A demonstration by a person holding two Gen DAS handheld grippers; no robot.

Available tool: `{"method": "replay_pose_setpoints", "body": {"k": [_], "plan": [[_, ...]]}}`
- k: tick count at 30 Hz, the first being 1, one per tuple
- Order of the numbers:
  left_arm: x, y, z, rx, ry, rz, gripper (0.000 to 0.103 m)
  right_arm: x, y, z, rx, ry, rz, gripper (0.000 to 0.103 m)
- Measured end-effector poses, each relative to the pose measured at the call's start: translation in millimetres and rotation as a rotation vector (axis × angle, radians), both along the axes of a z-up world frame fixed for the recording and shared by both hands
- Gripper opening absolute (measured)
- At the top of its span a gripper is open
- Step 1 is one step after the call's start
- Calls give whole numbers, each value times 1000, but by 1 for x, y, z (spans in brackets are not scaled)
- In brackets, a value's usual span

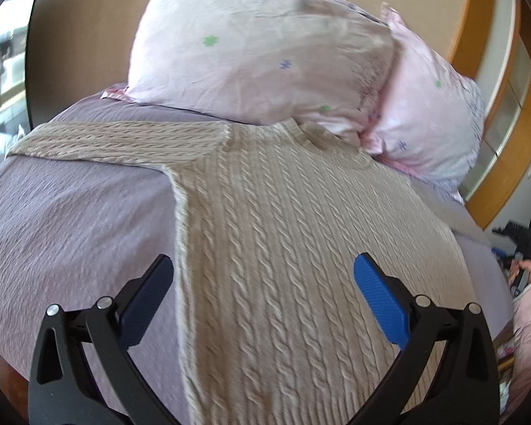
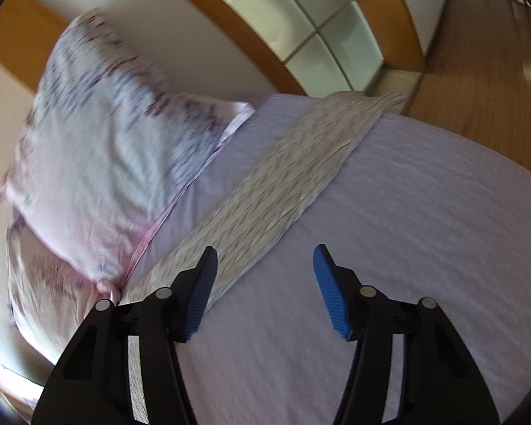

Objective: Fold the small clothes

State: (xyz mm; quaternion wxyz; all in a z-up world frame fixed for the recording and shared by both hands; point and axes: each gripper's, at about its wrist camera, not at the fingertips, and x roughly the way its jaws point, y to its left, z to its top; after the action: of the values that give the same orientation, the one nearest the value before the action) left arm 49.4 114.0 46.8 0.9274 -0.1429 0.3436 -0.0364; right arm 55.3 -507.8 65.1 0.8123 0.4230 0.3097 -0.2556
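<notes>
A beige cable-knit sweater [image 1: 283, 233] lies flat on the lilac bed cover [image 1: 74, 226], its neck toward the pillows and one sleeve [image 1: 116, 140] stretched out to the left. My left gripper [image 1: 263, 272] is open and empty above the sweater's lower body, its left finger over the sweater's left edge. In the right wrist view the other sleeve [image 2: 286, 180] runs diagonally across the cover [image 2: 424, 230]. My right gripper [image 2: 265, 265] is open and empty just above that sleeve's near end.
Pink floral pillows [image 1: 265, 53] lean against the headboard right behind the sweater's neck; they also show in the right wrist view [image 2: 99, 148]. A wooden wardrobe with frosted panes [image 2: 318, 24] and a wooden floor [image 2: 485, 71] lie beyond the bed's right edge.
</notes>
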Motion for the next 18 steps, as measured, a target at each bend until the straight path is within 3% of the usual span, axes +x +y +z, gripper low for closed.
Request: {"method": "replay_pose_setpoints", "body": {"k": [4, 11, 12, 13, 16, 18], "plan": [[24, 58, 2, -30, 26, 167, 101, 15, -48, -22, 6, 55, -133, 51], [46, 130, -7, -81, 71, 350, 101, 36, -84, -33, 4, -17, -225, 47], [48, 139, -8, -85, 77, 373, 101, 36, -87, -35, -5, -24, -236, 33], [48, 147, -9, -92, 80, 387, 101, 38, -89, -40, -13, -10, -251, 9], [49, 170, -14, -143, 95, 425, 101, 36, -84, -38, -22, -17, -253, 9], [48, 183, -16, -168, 102, 440, 99, 45, -60, -15, -133, -57, -182, 9]]}}
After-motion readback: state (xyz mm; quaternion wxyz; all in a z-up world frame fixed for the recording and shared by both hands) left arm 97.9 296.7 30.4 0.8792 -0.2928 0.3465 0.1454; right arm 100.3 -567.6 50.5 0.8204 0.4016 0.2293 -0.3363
